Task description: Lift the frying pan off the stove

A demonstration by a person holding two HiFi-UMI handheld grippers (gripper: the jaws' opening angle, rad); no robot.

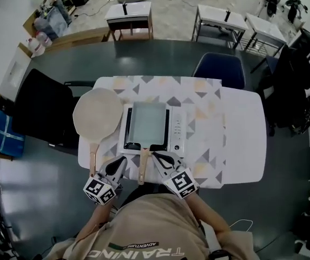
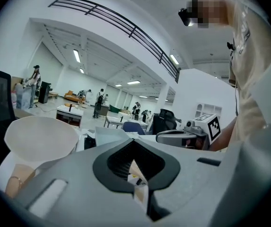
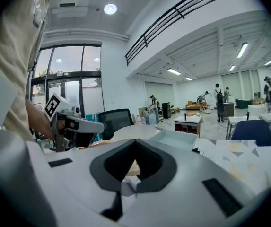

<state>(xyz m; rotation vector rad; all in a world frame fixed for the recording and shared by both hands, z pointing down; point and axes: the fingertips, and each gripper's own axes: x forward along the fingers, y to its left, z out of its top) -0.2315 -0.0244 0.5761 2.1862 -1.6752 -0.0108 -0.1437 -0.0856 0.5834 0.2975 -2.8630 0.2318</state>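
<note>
This is looking like a large open lab or training hall: small benches (image 1: 129,12) are standing apart across a grey floor (image 1: 171,15), people (image 2: 100,100) are working at them, and strip lights (image 3: 241,50) are glowing beneath a railed balcony (image 2: 116,20).

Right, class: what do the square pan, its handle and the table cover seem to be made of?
Pan: probably coated metal; smooth, matte grey-green inside, with a thin rim.
Handle: likely wood; pale brown, looks unpainted.
Cover: cloth or vinyl, can't tell which; white with printed grey and tan triangles, lying flat.
</note>
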